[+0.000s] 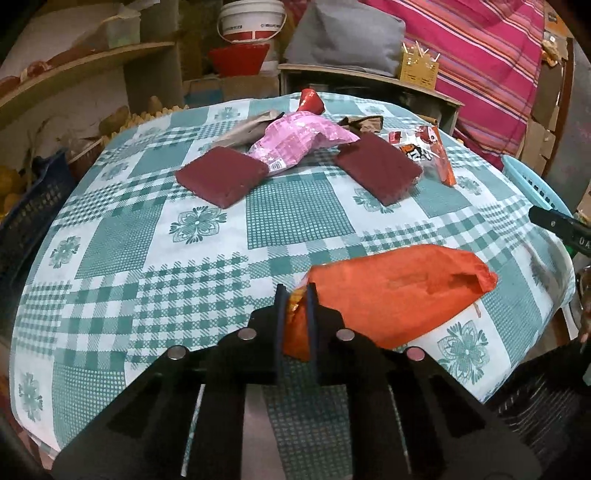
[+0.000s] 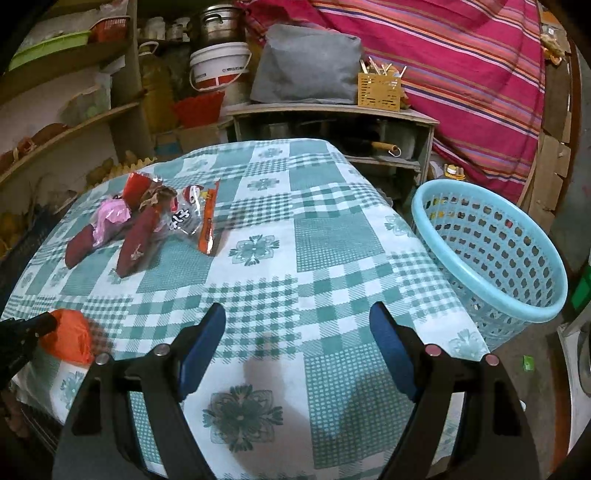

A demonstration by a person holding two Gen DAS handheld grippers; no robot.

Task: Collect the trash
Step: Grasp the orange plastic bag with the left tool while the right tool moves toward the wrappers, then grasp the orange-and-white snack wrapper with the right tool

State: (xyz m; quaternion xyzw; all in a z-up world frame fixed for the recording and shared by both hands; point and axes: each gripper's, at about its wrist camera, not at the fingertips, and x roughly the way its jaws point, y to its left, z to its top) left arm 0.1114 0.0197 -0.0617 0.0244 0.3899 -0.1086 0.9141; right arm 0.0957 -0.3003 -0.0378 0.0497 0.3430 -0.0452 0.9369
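An orange wrapper lies at the near edge of the checked green tablecloth. My left gripper is shut on its left end, the foil pinched between the pads. In the right wrist view the same orange wrapper shows at the far left with the left gripper on it. My right gripper hovers open over the cloth with nothing between its fingers. Farther back lie a pink wrapper, two dark red pads, a red wrapper and a clear-and-orange snack packet.
A light blue plastic basket stands off the table's right edge; its rim shows in the left wrist view. Behind the table are shelves, a white bucket, a grey bag and a striped pink cloth.
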